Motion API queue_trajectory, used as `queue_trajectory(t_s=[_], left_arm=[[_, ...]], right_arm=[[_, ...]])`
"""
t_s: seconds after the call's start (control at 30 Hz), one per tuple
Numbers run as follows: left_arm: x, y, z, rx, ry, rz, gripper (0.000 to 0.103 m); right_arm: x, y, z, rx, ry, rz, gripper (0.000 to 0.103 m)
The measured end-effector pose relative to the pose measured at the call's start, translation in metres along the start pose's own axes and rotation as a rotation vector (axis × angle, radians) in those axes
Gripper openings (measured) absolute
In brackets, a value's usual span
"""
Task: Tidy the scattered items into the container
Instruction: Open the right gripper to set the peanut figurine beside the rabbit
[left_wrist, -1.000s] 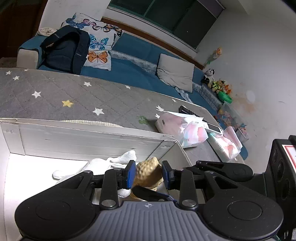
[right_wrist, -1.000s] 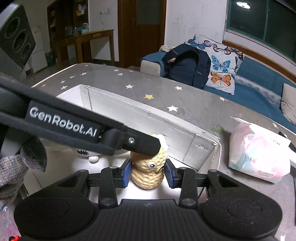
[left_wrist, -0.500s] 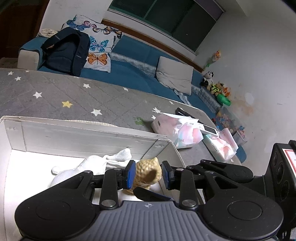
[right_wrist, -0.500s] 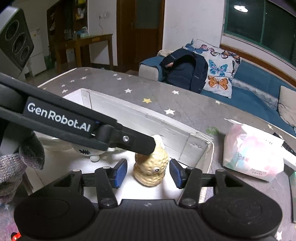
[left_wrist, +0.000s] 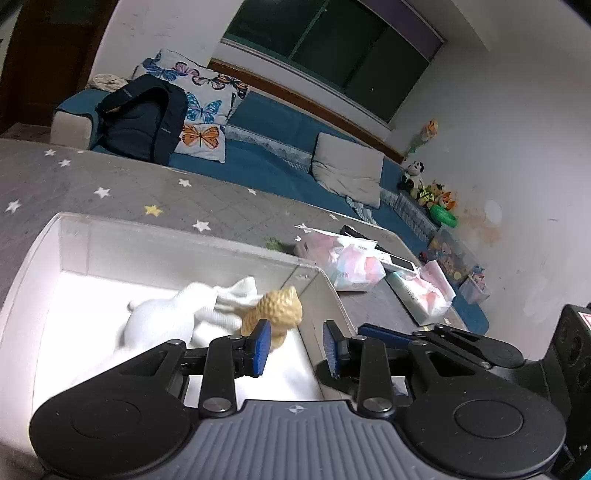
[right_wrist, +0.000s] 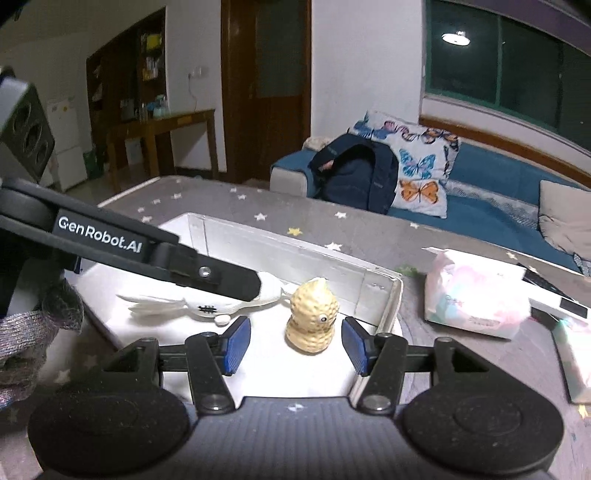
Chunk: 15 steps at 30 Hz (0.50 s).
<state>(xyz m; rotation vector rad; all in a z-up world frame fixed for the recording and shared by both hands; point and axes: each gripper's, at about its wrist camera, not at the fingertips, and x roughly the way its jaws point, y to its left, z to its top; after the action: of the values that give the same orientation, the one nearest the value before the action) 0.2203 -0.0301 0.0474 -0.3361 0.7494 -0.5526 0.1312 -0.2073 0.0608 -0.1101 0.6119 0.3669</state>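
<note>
Now peanut toy (right_wrist: 312, 319) upright between opening right tool (right_wrist: 295, 345) jaws, untouched.

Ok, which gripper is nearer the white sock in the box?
Left. The left gripper reaches over the white sock, one finger crossing it. The right gripper sits beside it, jaws opening around the peanut toy without touching.

The left gripper (right_wrist: 255, 286) hangs over the box (right_wrist: 384, 295) (open-topped), seemingly blocking its left half.
</note>
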Motion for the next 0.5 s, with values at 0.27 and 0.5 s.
queue_trajectory(t_s=[0.27, 0.5], left_arm=[[-0.034, 0.000, -0.030, -0.008, -0.021, 0.019, 0.034], [-0.054, -0.003, -0.060, -0.017, -0.019, 0.037, 0.034]], right_arm=[[-0.039, 0.015, -0.023, -0.022, -0.041, -0.021, 0.059], [-0.058, 0.026, -0.051, 0.001, -0.037, -0.014, 0.061]])
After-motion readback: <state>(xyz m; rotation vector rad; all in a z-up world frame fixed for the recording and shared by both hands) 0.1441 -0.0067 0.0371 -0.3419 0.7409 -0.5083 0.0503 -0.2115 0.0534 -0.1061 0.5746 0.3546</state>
